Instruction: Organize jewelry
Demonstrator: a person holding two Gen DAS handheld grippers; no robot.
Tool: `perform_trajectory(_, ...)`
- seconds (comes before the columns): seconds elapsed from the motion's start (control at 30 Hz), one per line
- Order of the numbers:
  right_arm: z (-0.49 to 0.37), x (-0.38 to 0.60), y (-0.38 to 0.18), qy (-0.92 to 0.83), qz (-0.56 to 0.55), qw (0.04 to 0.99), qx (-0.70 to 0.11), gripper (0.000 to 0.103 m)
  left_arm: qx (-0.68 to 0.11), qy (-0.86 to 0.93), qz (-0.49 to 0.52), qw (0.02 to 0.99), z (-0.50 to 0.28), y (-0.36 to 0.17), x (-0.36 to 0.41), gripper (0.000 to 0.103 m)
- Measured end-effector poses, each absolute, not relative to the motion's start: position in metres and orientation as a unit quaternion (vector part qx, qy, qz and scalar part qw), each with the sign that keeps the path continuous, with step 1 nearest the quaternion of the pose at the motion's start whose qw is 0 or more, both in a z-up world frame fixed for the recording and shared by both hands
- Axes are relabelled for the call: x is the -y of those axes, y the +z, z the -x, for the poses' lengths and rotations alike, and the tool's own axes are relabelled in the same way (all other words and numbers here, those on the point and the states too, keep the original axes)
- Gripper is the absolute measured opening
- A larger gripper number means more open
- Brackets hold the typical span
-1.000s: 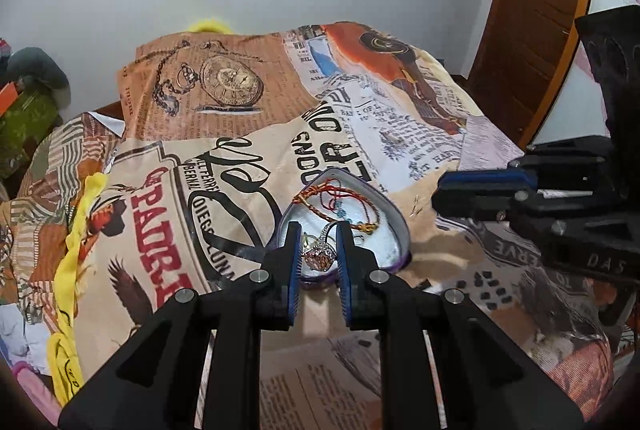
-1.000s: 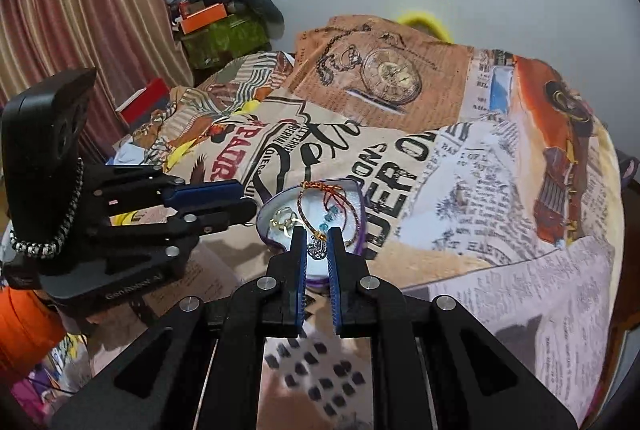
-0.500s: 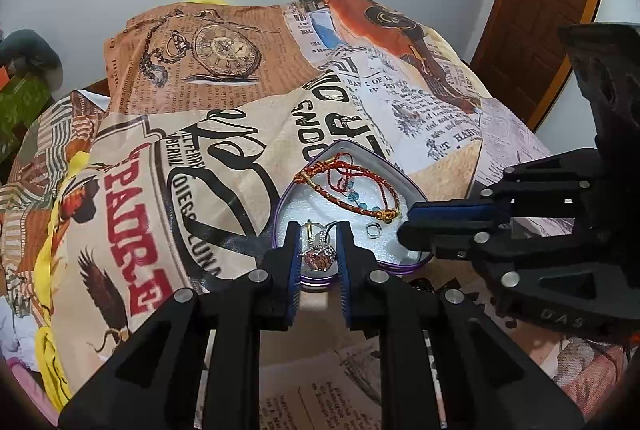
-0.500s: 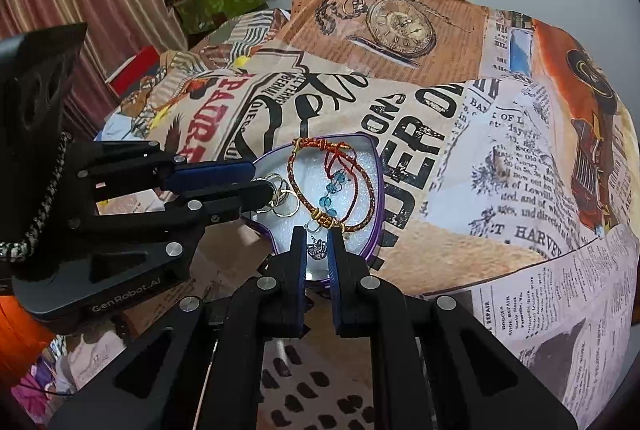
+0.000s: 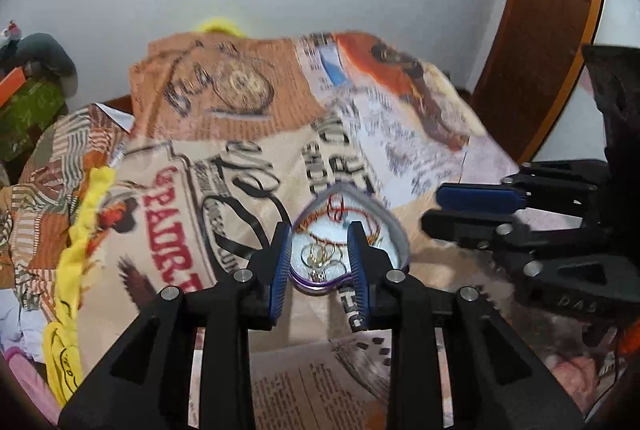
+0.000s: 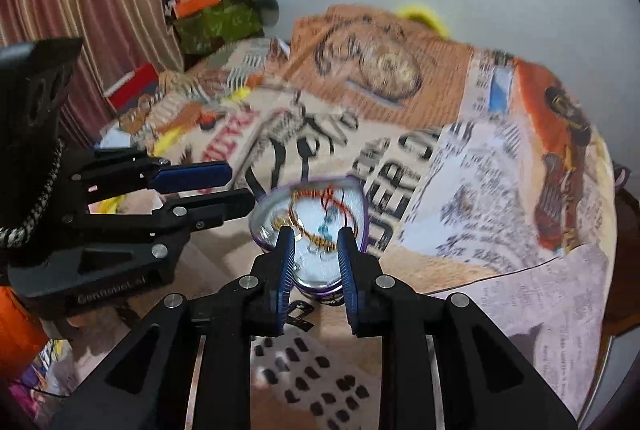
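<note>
Left wrist view: the left gripper (image 5: 320,262) has its fingers (image 5: 280,270) partly apart and opening, with nothing pinched between them. Through the gap shows the heart-shaped tray (image 5: 396,230), purple-rimmed and pale inside, lying on the bed (image 5: 240,157) with its newspaper-print cover. In the tray's near part sit thin gold hoop earrings (image 5: 320,256); toward its far part curls a red and gold bracelet (image 5: 340,218). The right gripper (image 5: 472,207) reaches in from the right, just beside the tray, its fingers slightly parted and apparently empty.

Right wrist view: the right gripper (image 6: 316,262) has its own fingers (image 6: 286,262) also opening, bare between them, above the near edge of the same tray (image 6: 362,213). The bracelet (image 6: 316,218), with a few blue beads, lies across the middle; the picture is blurred, so the earrings are hard to pick out here. The left gripper (image 6: 236,189) enters from the left, near the tray's rim.

These pieces look very light, thin and limp or wiry, likely to slip or snag on one another. The hoops would best be pinched across the wire at one side; the bracelet at a single strand, lifted slowly so nothing tangles. The shallow tray may slide on the soft bedding.
</note>
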State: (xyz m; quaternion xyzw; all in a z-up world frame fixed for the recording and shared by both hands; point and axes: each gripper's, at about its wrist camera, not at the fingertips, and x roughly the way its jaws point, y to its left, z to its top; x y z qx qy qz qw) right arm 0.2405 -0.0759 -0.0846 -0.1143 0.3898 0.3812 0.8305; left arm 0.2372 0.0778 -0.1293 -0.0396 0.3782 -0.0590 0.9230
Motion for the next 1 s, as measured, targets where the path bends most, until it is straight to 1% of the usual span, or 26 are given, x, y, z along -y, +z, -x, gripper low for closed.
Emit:
perform_trajectory(0.17,-0.205,0.105,-0.020,0.380,0.076,0.870,-0.306,0.020,-0.312,-0.041,0.044,0.948,-0.201,-0.075,-0.078,0.028)
perform_trajectory(0.37,-0.143,0.138,0.045,0.367,0.039,0.909,-0.193,0.020,-0.206,-0.031,0.036,0.977,-0.136,-0.008,-0.063,0.029)
perform_trajectory(0.43,-0.122,0.146,0.060,0.360,0.033,0.919,-0.160,0.020,-0.173,-0.027,0.031,0.984,-0.115,0.007,-0.056,0.036)
perform_trajectory(0.5,-0.106,0.149,0.067,0.352,0.029,0.926,-0.136,0.020,-0.140,-0.024,0.025,0.990,-0.093,0.019,-0.048,0.040)
perform_trajectory(0.53,-0.096,0.152,0.071,0.348,0.027,0.929,-0.123,0.022,-0.127,-0.023,0.024,0.991,-0.084,0.024,-0.044,0.043)
perform_trajectory(0.57,-0.084,0.155,0.075,0.339,0.024,0.934,-0.107,0.032,-0.116,-0.021,0.022,0.993,-0.075,0.027,-0.040,0.045)
perform_trajectory(0.6,-0.077,0.157,0.077,0.332,0.023,0.938,-0.097,0.039,-0.105,-0.017,0.021,0.994,-0.067,0.031,-0.036,0.050)
perform_trajectory(0.67,-0.065,0.161,0.079,0.314,0.015,0.946,-0.076,0.064,-0.085,-0.009,0.016,0.996,-0.052,0.036,-0.030,0.057)
perform_trajectory(0.7,-0.060,0.163,0.078,0.306,0.011,0.950,-0.069,0.069,-0.077,-0.004,0.013,0.997,-0.046,0.037,-0.027,0.066)
perform_trajectory(0.73,-0.053,0.164,0.079,0.294,0.009,0.954,-0.061,0.079,-0.068,0.002,0.011,0.998,-0.040,0.038,-0.025,0.076)
perform_trajectory(0.77,-0.051,0.165,0.079,0.286,0.008,0.956,-0.056,0.086,-0.062,0.007,0.010,0.998,-0.036,0.038,-0.025,0.082)
perform_trajectory(0.8,-0.049,0.165,0.078,0.277,0.008,0.960,-0.051,0.089,-0.056,0.013,0.010,0.998,-0.033,0.037,-0.024,0.091)
perform_trajectory(0.83,-0.045,0.166,0.078,0.263,0.008,0.964,-0.044,0.093,-0.051,0.019,0.012,0.998,-0.029,0.036,-0.024,0.096)
perform_trajectory(0.87,-0.047,0.166,0.076,0.255,0.007,0.966,-0.038,0.100,-0.048,0.024,0.014,0.998,-0.028,0.036,-0.024,0.097)
perform_trajectory(0.9,-0.046,0.166,0.075,0.246,0.007,0.969,-0.032,0.103,-0.048,0.026,0.016,0.998,-0.027,0.035,-0.025,0.098)
perform_trajectory(1.0,-0.041,0.168,0.076,0.232,0.011,0.972,-0.024,0.103,-0.053,0.026,0.019,0.998,-0.023,0.032,-0.025,0.099)
